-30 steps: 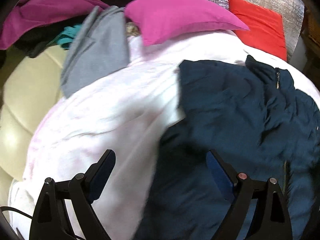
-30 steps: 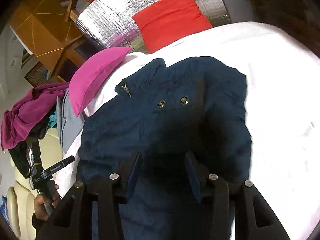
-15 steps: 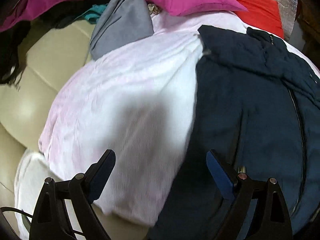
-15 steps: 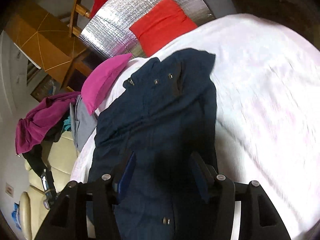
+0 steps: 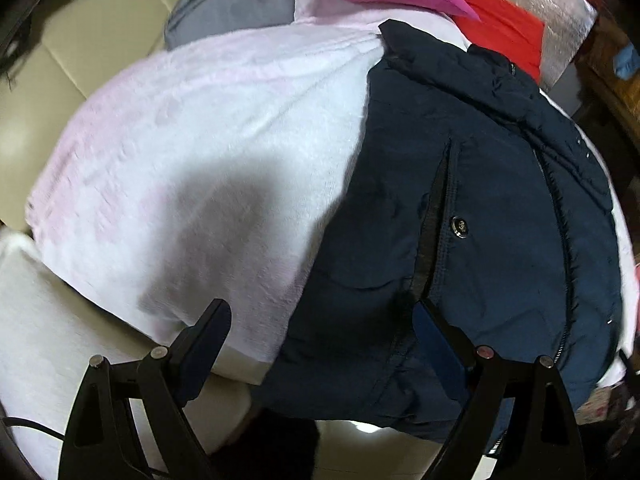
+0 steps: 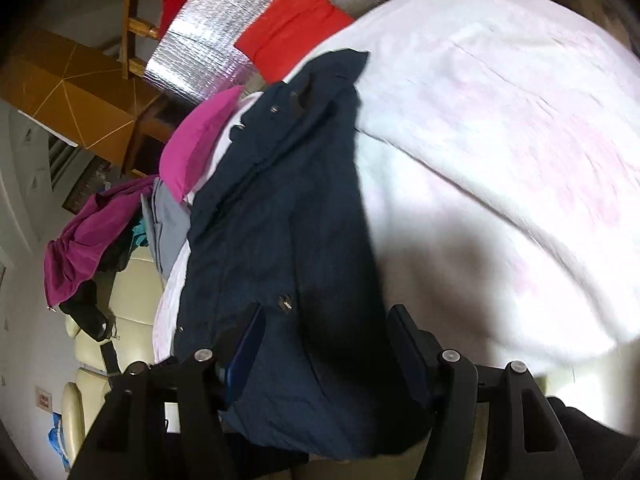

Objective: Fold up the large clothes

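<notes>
Our left gripper [image 5: 322, 334] hangs with fingers spread wide at the near hem of the jacket [image 5: 500, 216], one finger over the blanket [image 5: 208, 152], holding nothing. The jacket lies lengthwise on the blanket, hem spilling off the near edge. Our right gripper [image 6: 326, 330] also gapes, straddling the hem; blur hides whether its pads touch cloth. We risk pinching one layer only, or snagging the blanket, dragging the jacket askew.
</notes>
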Tool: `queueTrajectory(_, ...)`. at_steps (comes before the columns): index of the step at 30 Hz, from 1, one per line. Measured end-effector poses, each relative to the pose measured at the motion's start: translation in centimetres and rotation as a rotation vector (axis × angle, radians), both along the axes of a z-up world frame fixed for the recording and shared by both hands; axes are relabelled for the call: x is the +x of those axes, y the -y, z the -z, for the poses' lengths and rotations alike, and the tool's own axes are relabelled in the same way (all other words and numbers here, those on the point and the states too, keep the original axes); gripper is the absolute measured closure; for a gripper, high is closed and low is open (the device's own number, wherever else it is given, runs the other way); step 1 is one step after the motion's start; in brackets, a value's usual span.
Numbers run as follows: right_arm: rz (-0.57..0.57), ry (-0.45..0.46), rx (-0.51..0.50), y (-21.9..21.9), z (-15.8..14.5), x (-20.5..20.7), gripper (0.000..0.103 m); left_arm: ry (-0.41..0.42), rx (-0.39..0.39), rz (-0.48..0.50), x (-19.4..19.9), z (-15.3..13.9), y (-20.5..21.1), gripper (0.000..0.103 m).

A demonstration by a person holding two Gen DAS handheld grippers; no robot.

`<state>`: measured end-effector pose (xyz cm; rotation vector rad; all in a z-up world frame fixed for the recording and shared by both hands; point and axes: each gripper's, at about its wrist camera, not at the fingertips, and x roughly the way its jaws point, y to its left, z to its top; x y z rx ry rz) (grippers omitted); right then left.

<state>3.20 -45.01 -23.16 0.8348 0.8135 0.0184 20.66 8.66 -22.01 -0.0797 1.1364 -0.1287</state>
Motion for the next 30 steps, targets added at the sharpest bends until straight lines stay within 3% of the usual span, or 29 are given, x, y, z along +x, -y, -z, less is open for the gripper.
queueTrajectory(2,0.004,-0.013,0.012,0.2,0.6,-0.4,0.036,-0.035,-0.064,0.007,0.0,0.7,-0.2,0.015)
queueTrajectory(5,0.024,-0.032,-0.023,0.5,1.1,-0.3,0.036,-0.066,-0.128,0.023,-0.2,1.3,-0.1,0.043)
queueTrajectory(6,0.029,-0.036,-0.035,0.5,1.3,-0.1,0.036,-0.068,-0.128,0.025,-0.3,1.5,0.0,0.045)
queueTrajectory(10,0.023,-0.04,0.0,0.4,2.0,0.8,0.036,-0.074,-0.134,0.03,-0.2,1.8,0.1,0.046)
queueTrajectory(14,-0.025,-0.061,-0.062,-1.0,2.4,1.9,0.035,-0.115,-0.179,0.002,0.0,2.4,-0.3,0.04)
queueTrajectory(17,-0.089,-0.033,-0.019,-1.8,2.2,2.1,0.038,-0.121,-0.205,0.008,-0.2,2.5,-0.3,0.041)
queueTrajectory(19,-0.14,0.001,0.016,-2.2,1.9,2.0,0.053,-0.12,-0.21,0.048,-0.4,2.5,0.3,0.045)
queueTrajectory(21,-0.185,0.043,0.023,-2.8,1.3,2.0,0.053,-0.111,-0.184,0.088,-0.7,2.4,1.3,0.057)
queueTrajectory(23,-0.185,0.014,-0.009,-3.0,1.6,2.3,0.053,-0.104,-0.177,0.12,-1.0,2.4,2.0,0.061)
queueTrajectory(26,-0.157,-0.06,0.008,-2.5,3.1,3.1,0.053,-0.113,-0.176,0.109,-1.0,2.5,2.2,0.059)
queueTrajectory(27,-0.156,-0.058,0.011,-2.5,3.1,3.2,0.053,-0.12,-0.177,0.097,-0.9,2.6,2.1,0.053)
queueTrajectory(30,-0.178,-0.05,-0.017,-2.9,2.9,3.3,0.054,-0.121,-0.161,0.092,-0.7,2.7,2.2,0.049)
